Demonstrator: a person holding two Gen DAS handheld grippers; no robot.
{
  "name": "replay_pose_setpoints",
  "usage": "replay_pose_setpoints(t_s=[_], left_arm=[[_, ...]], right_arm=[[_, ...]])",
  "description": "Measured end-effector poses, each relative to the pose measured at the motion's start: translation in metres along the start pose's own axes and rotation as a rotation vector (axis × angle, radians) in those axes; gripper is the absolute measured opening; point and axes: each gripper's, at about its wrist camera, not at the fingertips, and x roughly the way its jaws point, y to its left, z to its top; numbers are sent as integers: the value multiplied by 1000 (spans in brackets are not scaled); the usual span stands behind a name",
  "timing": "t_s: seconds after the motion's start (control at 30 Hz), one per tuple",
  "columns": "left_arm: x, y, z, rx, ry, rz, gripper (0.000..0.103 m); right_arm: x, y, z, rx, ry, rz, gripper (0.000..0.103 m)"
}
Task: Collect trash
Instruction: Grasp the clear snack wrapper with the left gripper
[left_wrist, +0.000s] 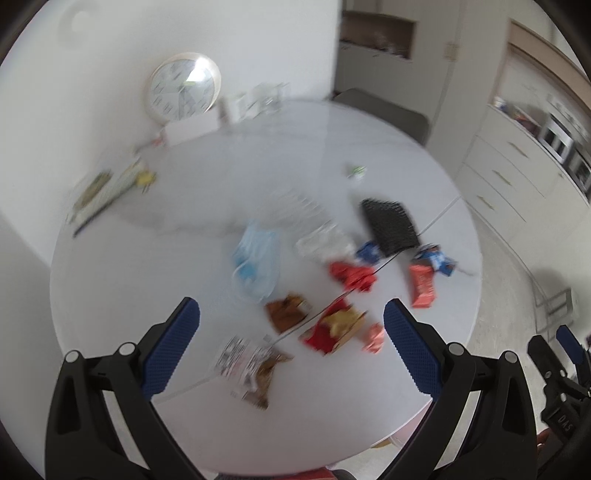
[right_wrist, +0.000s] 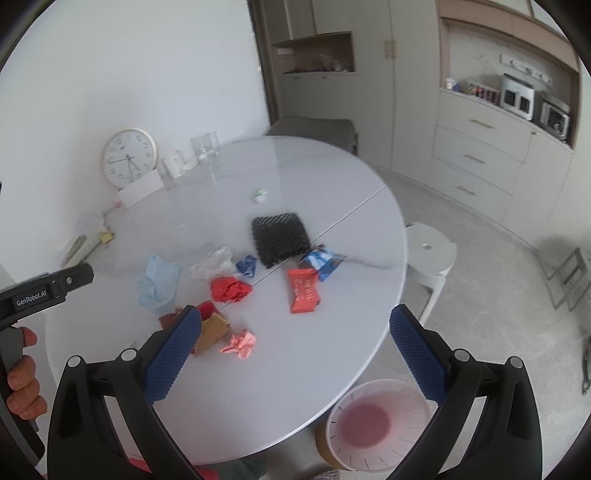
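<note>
Several wrappers litter the round white table (right_wrist: 332, 177): an orange packet (right_wrist: 303, 290), a blue packet (right_wrist: 323, 261), crumpled red foil (right_wrist: 229, 289), a pink crumpled wrapper (right_wrist: 240, 344), a light-blue plastic bag (right_wrist: 159, 282) and a black textured pad (right_wrist: 280, 238). The blurred left wrist view shows the same litter, with a red-yellow wrapper (left_wrist: 334, 326) and a printed wrapper (left_wrist: 251, 369) nearest. My left gripper (left_wrist: 291, 314) hangs open above the table's near side, holding nothing. My right gripper (right_wrist: 295, 321) is open too, empty, over the table's front edge.
A translucent bin with a pink bottom (right_wrist: 376, 428) stands on the floor below the table's front right. A white stool (right_wrist: 430, 254) sits to the right. A clock (right_wrist: 128, 158), mugs (right_wrist: 173, 166) and a glass (right_wrist: 204, 147) line the wall side. Cabinets (right_wrist: 480, 147) stand behind.
</note>
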Motion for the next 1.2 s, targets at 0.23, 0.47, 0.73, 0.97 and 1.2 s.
replay_pose_setpoints(t_s=[0.23, 0.47, 0.73, 0.97, 1.2], left_arm=[[34, 60, -50, -229, 158, 103, 95], [78, 86, -81, -459, 289, 106, 95], [133, 39, -75, 228, 269, 60, 95], [171, 36, -83, 393, 345, -16, 93], [185, 43, -89, 457, 362, -156, 51]], right_arm=[[39, 6, -23, -130, 121, 10, 101], [67, 11, -47, -219, 180, 43, 101], [74, 20, -63, -262, 239, 60, 101], [75, 38, -58, -243, 260, 25, 101], [96, 61, -45, -144, 290, 4, 101]])
